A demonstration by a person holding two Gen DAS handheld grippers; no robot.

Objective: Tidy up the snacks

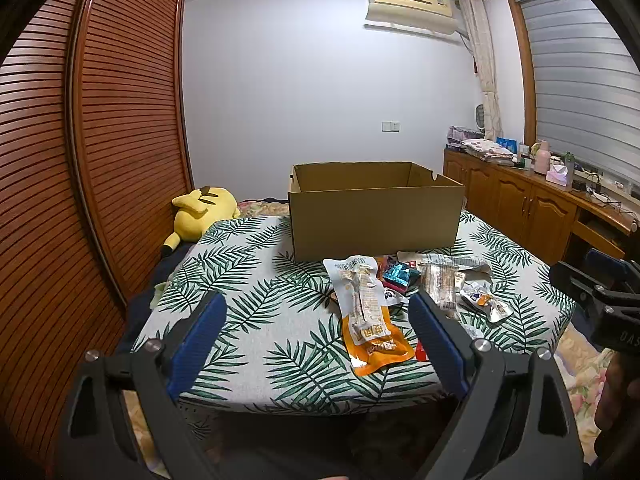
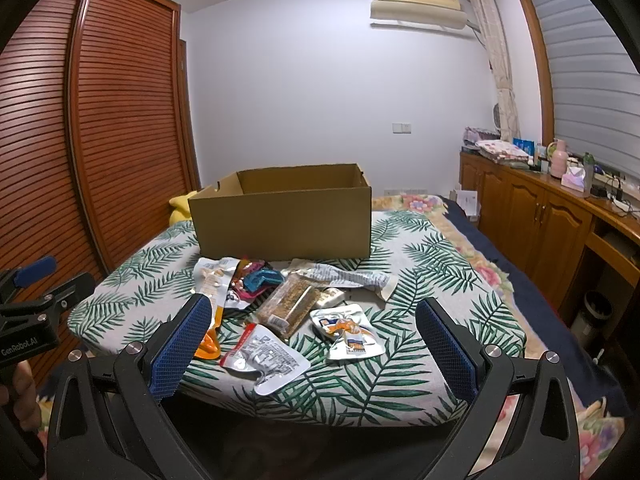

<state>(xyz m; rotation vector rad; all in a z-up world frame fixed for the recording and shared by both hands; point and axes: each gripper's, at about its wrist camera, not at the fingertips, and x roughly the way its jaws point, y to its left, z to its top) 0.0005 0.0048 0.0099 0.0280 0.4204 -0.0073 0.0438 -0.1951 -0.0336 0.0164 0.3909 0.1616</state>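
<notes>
An open cardboard box point(image 1: 376, 216) point(image 2: 284, 220) stands on a leaf-print cushion point(image 1: 256, 280) point(image 2: 420, 272). Several snack packets lie in a pile in front of it: an orange-and-white pouch point(image 1: 366, 316), a blue wrapper point(image 1: 398, 274) point(image 2: 260, 278), a clear pack of brown bars point(image 2: 290, 308), a silver pouch with a red edge point(image 2: 266, 358) and a small white-and-orange pouch point(image 2: 348, 332). My left gripper point(image 1: 316, 312) is open and empty, held short of the pile. My right gripper point(image 2: 314, 318) is open and empty, also short of the pile, and shows at the left wrist view's right edge point(image 1: 592, 292).
A yellow plush toy point(image 1: 204, 210) lies left of the box by a slatted wooden wardrobe point(image 1: 100, 140). A wooden sideboard point(image 2: 540, 208) with bottles, folded cloth and a tissue pack runs along the right wall. A bin point(image 2: 596, 312) stands on the floor.
</notes>
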